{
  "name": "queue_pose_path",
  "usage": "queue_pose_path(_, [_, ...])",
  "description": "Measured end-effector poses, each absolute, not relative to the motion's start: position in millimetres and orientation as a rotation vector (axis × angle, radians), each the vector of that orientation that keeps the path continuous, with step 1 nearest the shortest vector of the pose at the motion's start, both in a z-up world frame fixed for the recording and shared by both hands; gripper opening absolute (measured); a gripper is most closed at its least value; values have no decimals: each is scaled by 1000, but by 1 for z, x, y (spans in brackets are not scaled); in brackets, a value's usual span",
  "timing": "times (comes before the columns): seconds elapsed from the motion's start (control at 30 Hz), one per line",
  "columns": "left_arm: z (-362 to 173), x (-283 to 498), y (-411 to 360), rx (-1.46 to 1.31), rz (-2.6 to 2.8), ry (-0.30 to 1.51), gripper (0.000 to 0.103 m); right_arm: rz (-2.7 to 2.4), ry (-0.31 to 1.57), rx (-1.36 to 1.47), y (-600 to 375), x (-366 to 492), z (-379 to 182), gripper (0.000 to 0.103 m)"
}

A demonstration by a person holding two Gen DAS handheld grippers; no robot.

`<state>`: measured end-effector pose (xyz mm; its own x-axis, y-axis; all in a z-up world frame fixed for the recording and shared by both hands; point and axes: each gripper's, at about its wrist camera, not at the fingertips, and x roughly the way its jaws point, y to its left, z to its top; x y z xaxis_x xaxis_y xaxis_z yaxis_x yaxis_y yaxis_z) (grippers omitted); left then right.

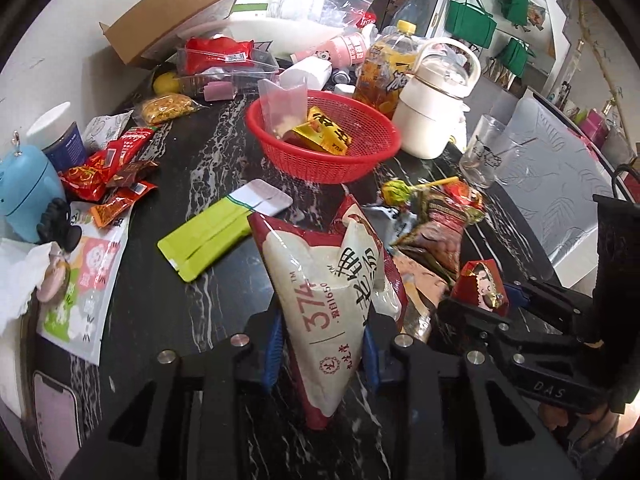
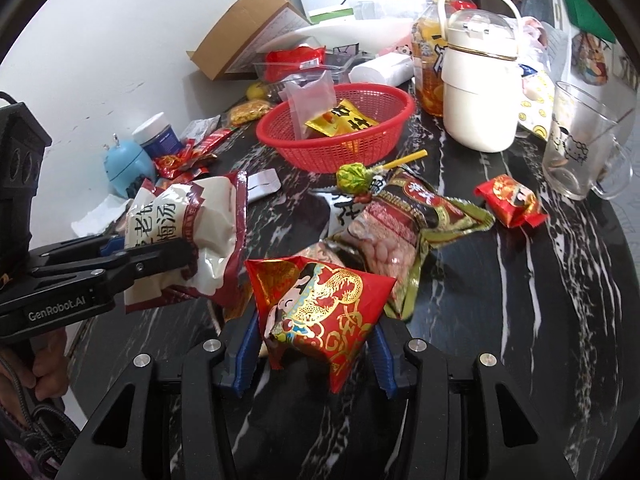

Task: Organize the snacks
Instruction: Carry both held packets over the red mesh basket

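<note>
My left gripper [image 1: 322, 354] is shut on a white and maroon snack pouch [image 1: 332, 292] and holds it above the dark marble table [image 1: 192, 160]; the pouch also shows in the right wrist view [image 2: 192, 224]. My right gripper [image 2: 314, 354] is shut on a red and gold packet [image 2: 320, 308], which also shows in the left wrist view [image 1: 480, 284]. A red basket [image 1: 324, 136] stands ahead with a yellow packet [image 1: 324, 132] and a clear bag [image 1: 282, 108] inside; the basket also shows in the right wrist view [image 2: 340, 128].
Loose snacks lie around: a peanut bag [image 2: 400, 224], a green lollipop [image 2: 352, 176], a second red packet [image 2: 512, 200], a green pouch [image 1: 208, 244], small red packets [image 1: 108, 176]. A white kettle [image 2: 480, 80], a glass mug [image 2: 580, 140], a drink bottle [image 1: 388, 72] and a cardboard box [image 1: 172, 12] stand behind.
</note>
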<state>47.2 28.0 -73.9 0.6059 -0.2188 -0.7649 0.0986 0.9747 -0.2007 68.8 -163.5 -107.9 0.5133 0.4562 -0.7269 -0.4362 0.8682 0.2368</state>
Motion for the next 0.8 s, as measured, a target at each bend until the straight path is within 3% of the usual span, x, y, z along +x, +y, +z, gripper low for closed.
queue_pose_path(0.8, [-27, 15, 6, -114, -294, 754, 32, 526, 771, 29, -177, 32, -67, 47])
